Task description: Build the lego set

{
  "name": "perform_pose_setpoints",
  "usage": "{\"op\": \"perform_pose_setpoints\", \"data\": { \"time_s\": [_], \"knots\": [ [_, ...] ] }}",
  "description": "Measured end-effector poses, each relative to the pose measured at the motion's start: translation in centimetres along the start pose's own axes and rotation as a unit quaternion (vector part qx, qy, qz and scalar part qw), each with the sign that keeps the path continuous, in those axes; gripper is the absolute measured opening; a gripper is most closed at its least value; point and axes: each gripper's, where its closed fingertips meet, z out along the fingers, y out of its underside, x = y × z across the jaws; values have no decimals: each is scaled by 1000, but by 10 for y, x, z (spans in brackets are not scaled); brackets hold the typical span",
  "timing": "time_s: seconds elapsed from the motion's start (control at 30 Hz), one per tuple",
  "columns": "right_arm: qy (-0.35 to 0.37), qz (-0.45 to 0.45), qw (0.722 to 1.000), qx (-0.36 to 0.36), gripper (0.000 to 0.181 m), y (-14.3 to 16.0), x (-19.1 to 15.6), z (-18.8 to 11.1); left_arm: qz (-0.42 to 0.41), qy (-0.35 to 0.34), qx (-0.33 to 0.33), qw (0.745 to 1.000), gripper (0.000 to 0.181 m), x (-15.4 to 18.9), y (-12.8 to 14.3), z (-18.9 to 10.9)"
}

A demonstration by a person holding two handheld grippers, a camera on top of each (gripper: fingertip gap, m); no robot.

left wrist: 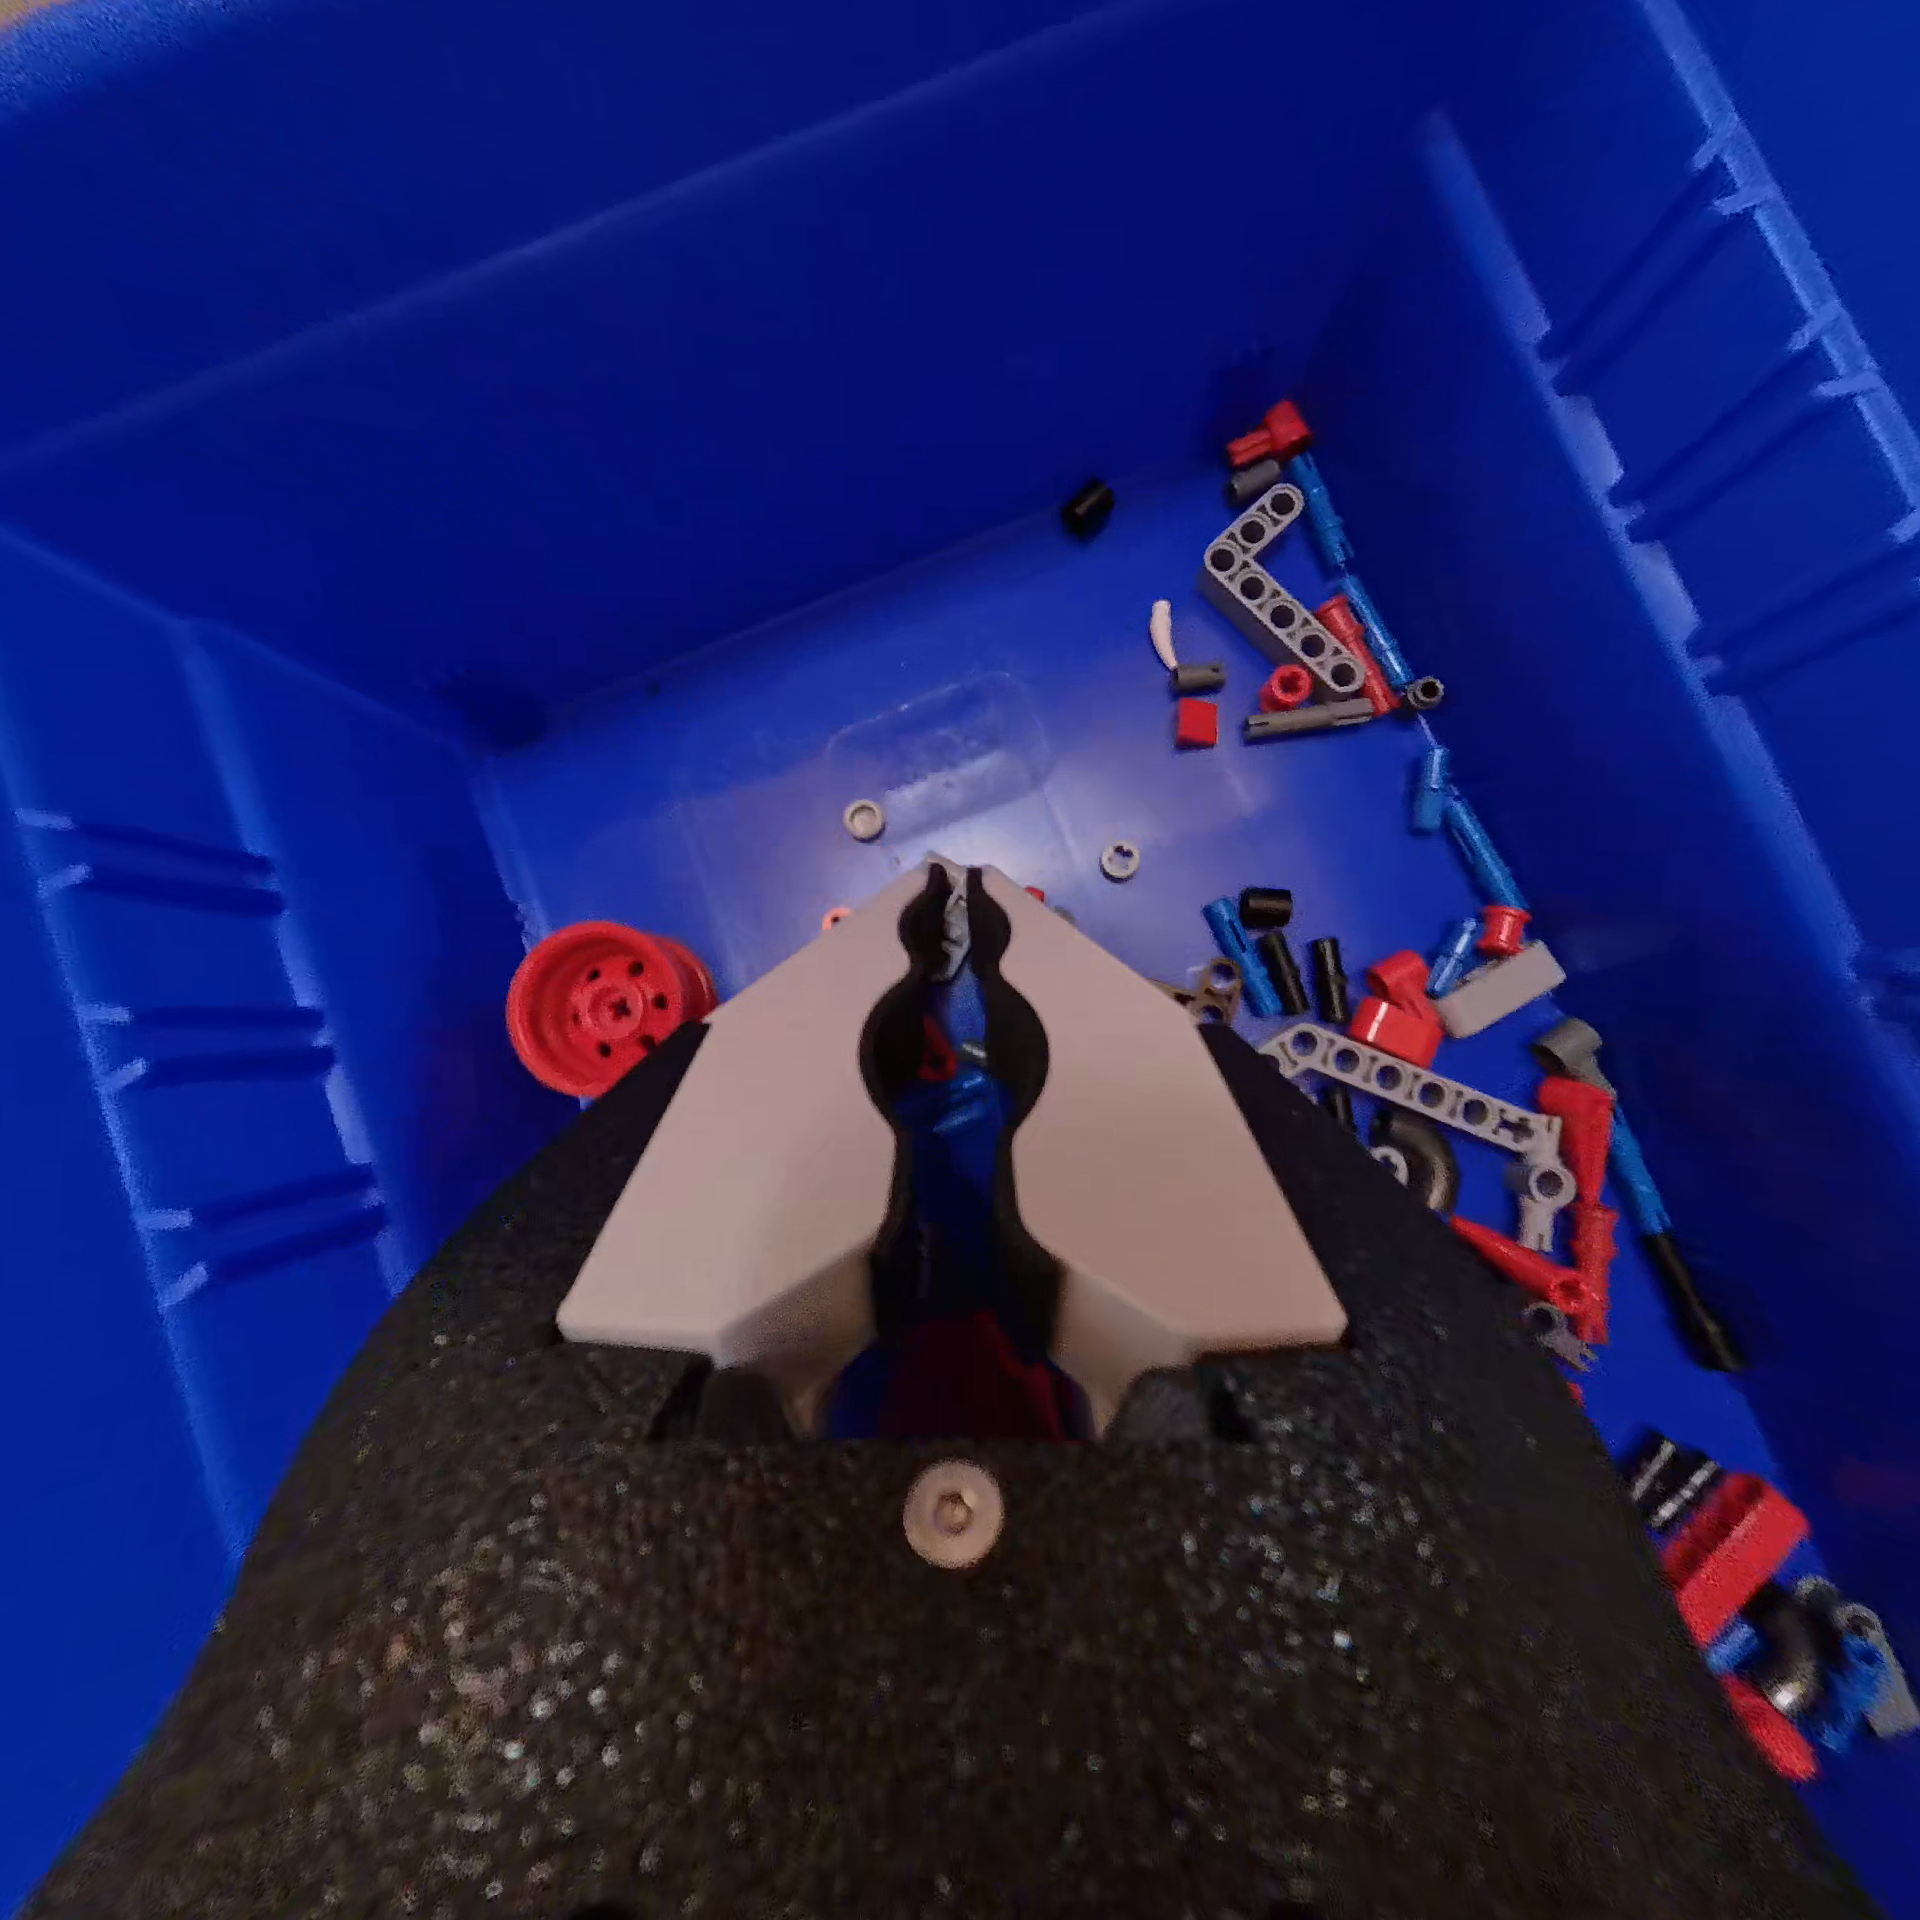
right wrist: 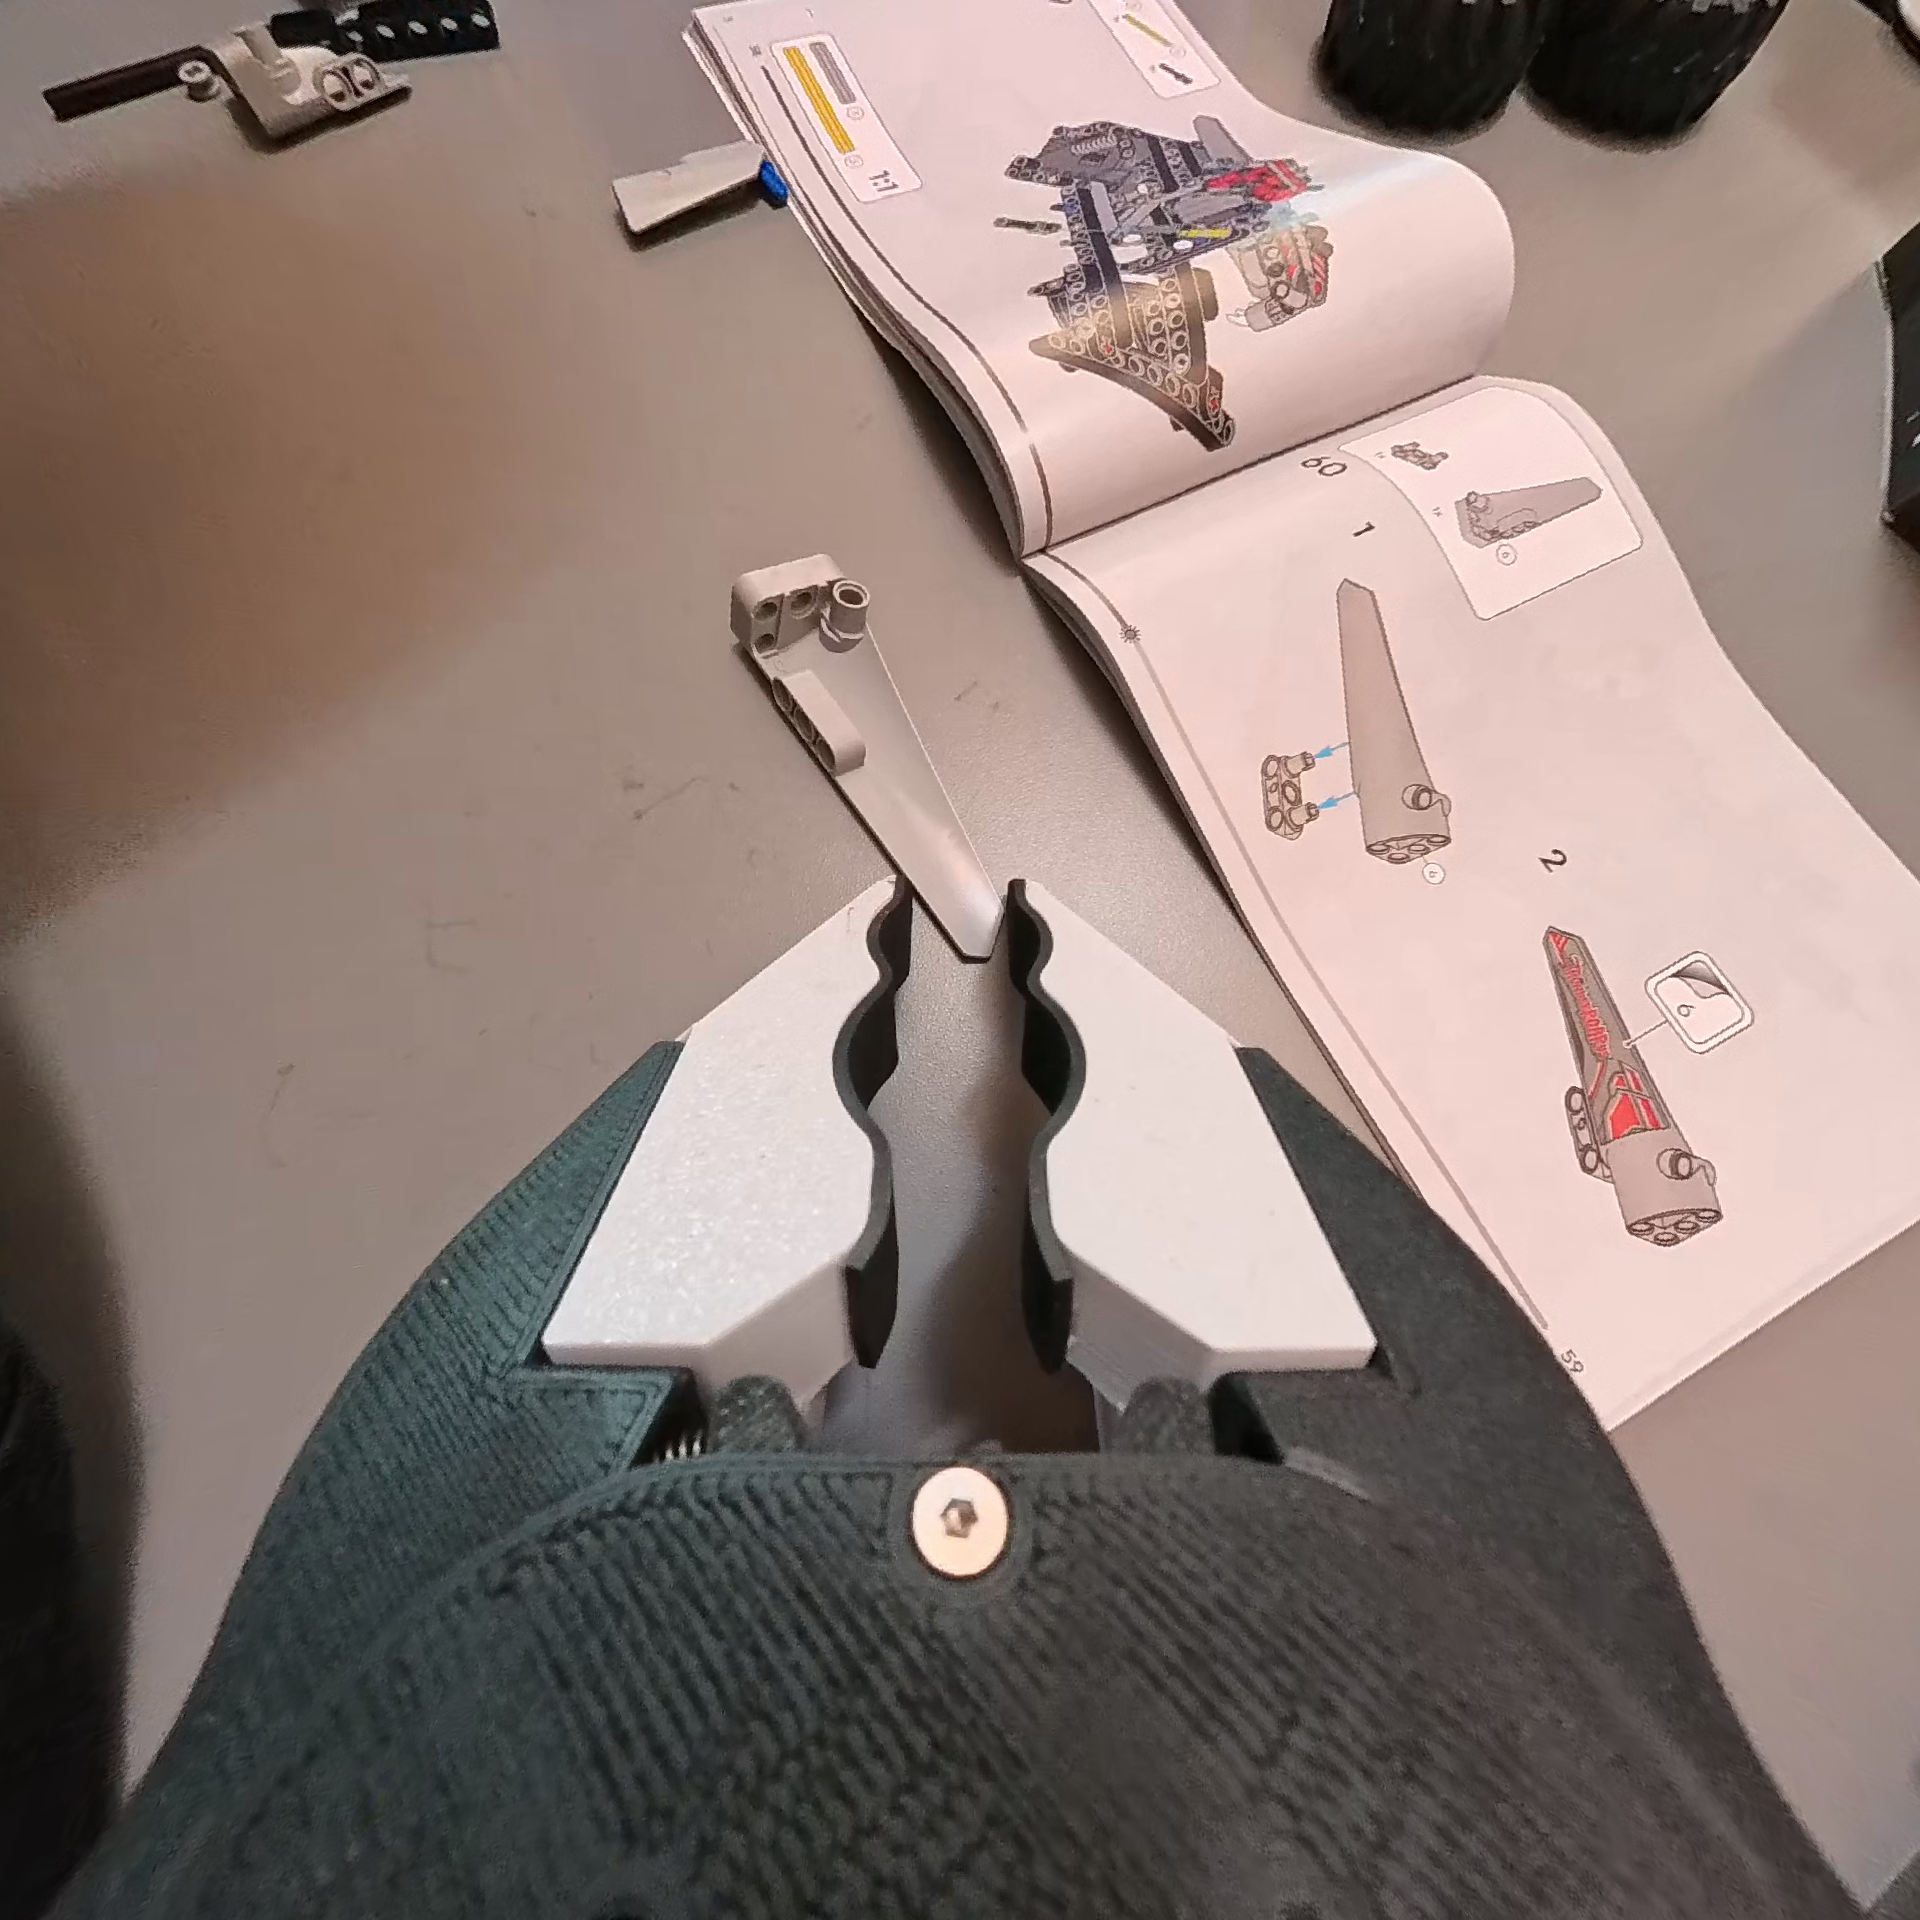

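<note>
My left gripper is inside a blue bin, shut on a small grey lego piece between its tips, above the bin floor. Loose red, blue, grey and black lego parts lie along the bin's right side, among them a grey angled beam and a grey long beam. A red wheel hub lies left of the fingers. My right gripper is slightly open over the grey table, with the narrow tip of a long light-grey wedge panel between its tips; whether the pads touch it I cannot tell.
An open instruction booklet lies right of the panel. A second grey panel lies by the booklet's far edge. A small grey and black lego assembly sits far left. Black objects stand at the far right. My hands' fingertips stand some 50 cm from each other. To reach the red wheel hub in a straight line is about 7 cm for my left fingers, about 55 cm for my right.
</note>
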Motion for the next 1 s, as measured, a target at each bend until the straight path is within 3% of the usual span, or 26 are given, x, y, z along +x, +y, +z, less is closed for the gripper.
{"op": "perform_pose_setpoints", "data": {
  "time_s": [0.07, 0.23, 0.33, 0.43, 0.63, 0.83, 1.0],
  "knots": [
    [1, -1, 1000, 0, 17, 0, 0, 0, -19, 1, -6, 1000, 12, -4, 2, -3],
    [4, -5, 1000, 0, 17, 0, 0, 0, -40, -28, 17, 999, 14, -18, -6, -12],
    [6, -7, 1000, 1, 17, 0, 0, 0, -17, 10, -31, 999, 23, -1, 9, -5],
    [7, -9, 1000, 1, 16, 0, 0, 0, -3, 4, -24, 1000, 14, 4, 6, -3],
    [4, -4, 1000, 0, 17, 0, 0, 0, 16, -7, -24, 1000, 14, 7, 1, -9],
    [-4, 4, 1000, 0, 17, 0, 0, 0, 63, -10, 77, 995, 14, 18, -33, -52],
    [-12, 17, 1000, 0, 16, 0, 1, 0, 123, -66, 191, 972, 13, 33, -79, -120]
  ]
}}
